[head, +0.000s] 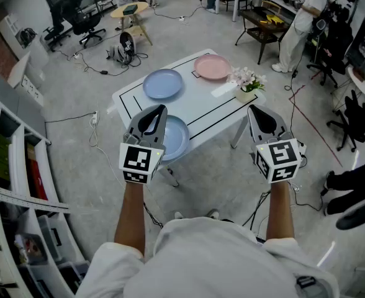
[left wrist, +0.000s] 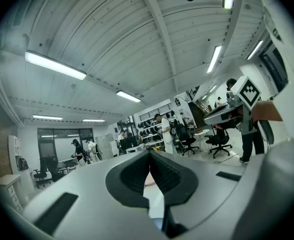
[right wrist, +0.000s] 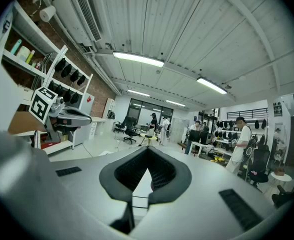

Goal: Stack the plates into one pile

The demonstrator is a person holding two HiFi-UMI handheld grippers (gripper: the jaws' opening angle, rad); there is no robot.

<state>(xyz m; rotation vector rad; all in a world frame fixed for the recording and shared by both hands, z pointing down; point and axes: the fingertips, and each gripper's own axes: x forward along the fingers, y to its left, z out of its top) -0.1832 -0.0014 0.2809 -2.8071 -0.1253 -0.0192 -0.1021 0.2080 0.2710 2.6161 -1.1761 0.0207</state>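
Observation:
Three plates lie apart on the white table (head: 201, 107): a pink plate (head: 211, 67) at the far right, a blue plate (head: 162, 84) at the far left, and a second blue plate (head: 177, 138) at the near edge, partly hidden behind my left gripper (head: 161, 108). Both grippers are held up in front of the table, well short of the plates. The left gripper (left wrist: 150, 154) is shut and holds nothing. My right gripper (head: 251, 108) is also shut and empty, with its jaws (right wrist: 148, 149) pointing into the room.
A small pot of flowers (head: 247, 82) and a white card (head: 223, 90) sit at the table's right end. Shelving (head: 15, 185) runs along the left. Cables (head: 95, 135) trail on the floor. Office chairs (head: 83, 23) and a standing person (head: 300, 23) are farther back.

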